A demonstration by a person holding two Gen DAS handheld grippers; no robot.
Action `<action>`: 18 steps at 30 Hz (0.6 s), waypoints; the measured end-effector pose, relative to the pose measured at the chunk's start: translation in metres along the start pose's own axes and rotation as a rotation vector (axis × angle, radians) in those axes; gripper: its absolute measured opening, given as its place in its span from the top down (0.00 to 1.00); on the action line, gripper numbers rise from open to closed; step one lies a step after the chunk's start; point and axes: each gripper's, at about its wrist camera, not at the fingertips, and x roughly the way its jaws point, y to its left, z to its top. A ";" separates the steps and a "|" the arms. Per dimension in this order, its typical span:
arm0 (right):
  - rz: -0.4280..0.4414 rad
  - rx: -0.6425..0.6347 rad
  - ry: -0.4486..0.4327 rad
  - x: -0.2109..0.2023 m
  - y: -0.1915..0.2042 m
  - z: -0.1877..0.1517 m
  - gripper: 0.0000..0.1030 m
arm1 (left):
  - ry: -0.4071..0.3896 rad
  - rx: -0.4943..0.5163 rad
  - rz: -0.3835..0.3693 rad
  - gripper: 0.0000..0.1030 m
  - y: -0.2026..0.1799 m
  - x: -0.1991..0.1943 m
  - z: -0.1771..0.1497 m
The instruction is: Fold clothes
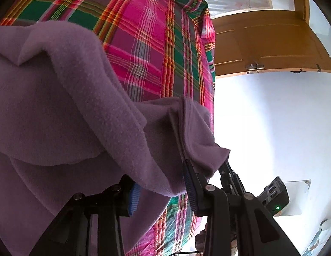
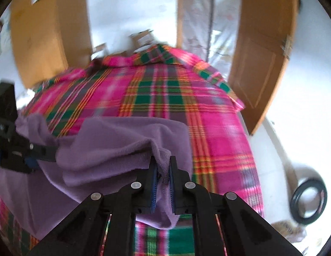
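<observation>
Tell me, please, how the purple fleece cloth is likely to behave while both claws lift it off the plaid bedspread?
The purple fleece cloth probably stays floppy: it sags in soft folds between the right claw and the left claw. Its fuzzy nap suggests it should grip rather than slip. It looks light, draping loosely above the plaid bedspread.

Bed (image 2: 218, 128) under bright plaid cover, purple fleece (image 2: 114, 140) on it

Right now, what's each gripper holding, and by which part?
Both hold the purple fleece cloth. Right gripper pinches a bunched edge fold; left gripper grips the opposite edge, above the plaid bedspread.
</observation>
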 end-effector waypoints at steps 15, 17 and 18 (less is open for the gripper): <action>-0.005 0.299 -0.062 -0.040 -0.065 -0.020 0.91 | -0.092 0.024 -0.031 0.93 -0.016 -0.016 0.015; 0.004 0.337 -0.051 -0.040 -0.071 -0.024 0.90 | -0.093 0.018 -0.029 0.95 -0.015 -0.013 0.018; 0.011 0.364 -0.042 -0.038 -0.074 -0.026 0.90 | -0.091 0.013 -0.029 0.95 -0.015 -0.012 0.020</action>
